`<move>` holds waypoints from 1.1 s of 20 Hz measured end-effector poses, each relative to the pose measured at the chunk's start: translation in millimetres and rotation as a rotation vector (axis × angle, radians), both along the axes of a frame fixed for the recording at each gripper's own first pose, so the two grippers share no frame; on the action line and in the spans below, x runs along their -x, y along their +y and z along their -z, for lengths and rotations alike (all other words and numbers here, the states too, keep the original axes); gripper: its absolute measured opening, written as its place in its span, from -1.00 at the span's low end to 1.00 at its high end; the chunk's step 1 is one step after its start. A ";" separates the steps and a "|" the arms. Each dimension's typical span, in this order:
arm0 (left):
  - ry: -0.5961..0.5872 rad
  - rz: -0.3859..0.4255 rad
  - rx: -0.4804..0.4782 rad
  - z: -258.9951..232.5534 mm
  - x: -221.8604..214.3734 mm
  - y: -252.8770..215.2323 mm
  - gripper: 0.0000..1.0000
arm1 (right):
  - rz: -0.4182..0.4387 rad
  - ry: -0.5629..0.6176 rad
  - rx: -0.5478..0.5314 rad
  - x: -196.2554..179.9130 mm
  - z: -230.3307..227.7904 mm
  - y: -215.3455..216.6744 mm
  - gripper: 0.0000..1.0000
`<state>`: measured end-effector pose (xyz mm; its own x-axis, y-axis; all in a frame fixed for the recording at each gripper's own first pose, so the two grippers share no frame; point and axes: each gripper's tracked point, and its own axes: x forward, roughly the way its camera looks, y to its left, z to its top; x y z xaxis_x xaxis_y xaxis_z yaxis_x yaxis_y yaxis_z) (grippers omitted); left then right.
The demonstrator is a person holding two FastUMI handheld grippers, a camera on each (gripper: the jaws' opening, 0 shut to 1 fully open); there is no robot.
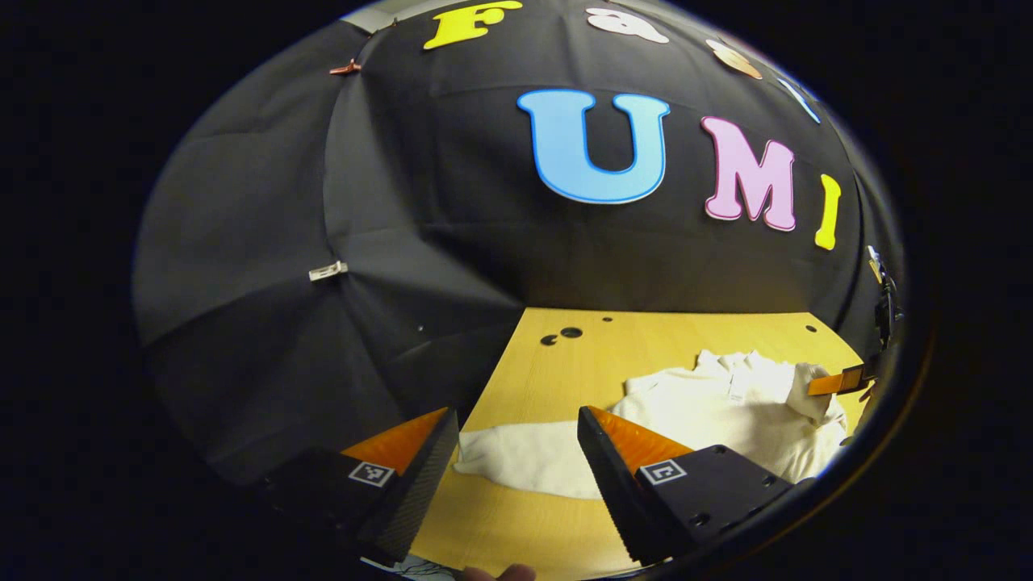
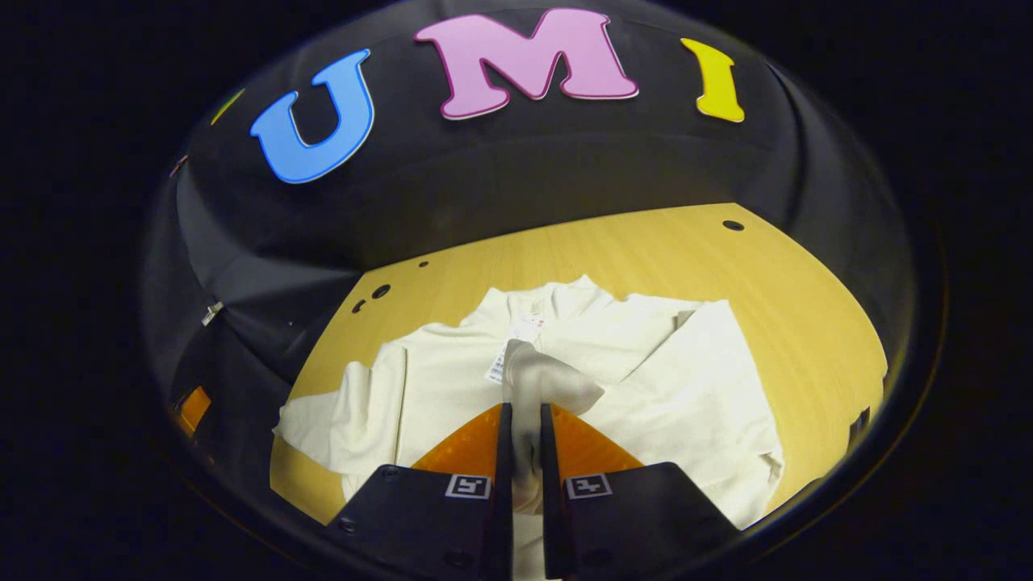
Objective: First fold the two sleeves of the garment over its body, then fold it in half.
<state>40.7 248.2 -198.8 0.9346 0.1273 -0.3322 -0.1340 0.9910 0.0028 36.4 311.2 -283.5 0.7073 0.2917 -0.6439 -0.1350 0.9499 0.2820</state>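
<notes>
A pale wooden table (image 2: 791,290) stands in a booth walled with black cloth (image 1: 339,202); several small dark holes dot the tabletop near its far edge. One garment (image 2: 452,379), cream-white, lies on the table, its collar toward the wall and a small tag (image 2: 516,339) showing inside the neck. Two sleeves can be counted. In the right gripper view one sleeve (image 2: 702,363) lies folded across the body. In the left gripper view the other sleeve (image 1: 524,460) stretches flat over the wood, out from the body.

The right gripper (image 2: 525,440) has its fingers pressed close on a raised bunch of the garment's cloth, over the middle of the body. The left gripper (image 1: 516,452) hangs spread wide above the outstretched sleeve, seemingly not touching it, though the angle makes that hard to judge. Part of a fingertip shows at the bottom edge of that view.
</notes>
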 end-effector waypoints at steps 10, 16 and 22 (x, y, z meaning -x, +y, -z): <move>0.125 -0.013 0.070 96.4 -28.9 39.0 0.90 | -0.082 0.174 0.055 21.8 71.4 56.3 -0.43; 0.194 -0.022 0.089 133.9 -51.4 52.0 0.90 | -0.099 0.198 -0.049 33.7 55.5 77.5 0.30; 0.262 -0.005 0.077 153.8 -69.3 47.3 0.90 | -0.127 0.191 -0.167 57.6 9.4 75.2 0.81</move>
